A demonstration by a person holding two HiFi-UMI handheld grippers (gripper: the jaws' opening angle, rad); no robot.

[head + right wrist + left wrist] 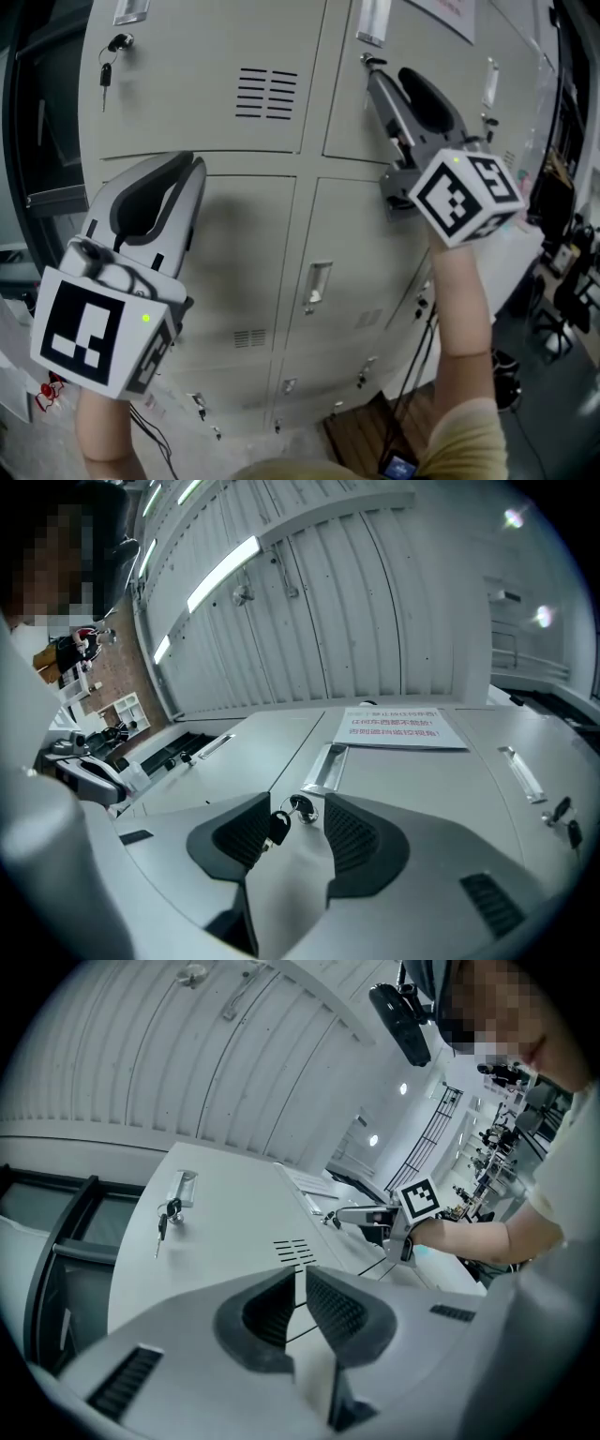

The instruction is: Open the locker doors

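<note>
A bank of grey lockers (281, 216) fills the head view, every door in sight closed. My right gripper (387, 75) is raised against the upper right door (337, 103). It stands open in the right gripper view (298, 813), with that door's lock (302, 806) and its hanging black key (278, 825) between the pads; no pad presses on them. My left gripper (183, 164) is lower, before the left column, and shut on nothing (300, 1279). Another key (106, 67) hangs in the upper left door's lock (167, 1215).
A printed notice (398, 728) is stuck on the right door above a label holder (328, 766). Vent slots (266, 93) mark the upper left door. Lower doors carry recessed handles (317, 284). Office chairs (572, 291) stand at right, a dark window frame (47, 159) at left.
</note>
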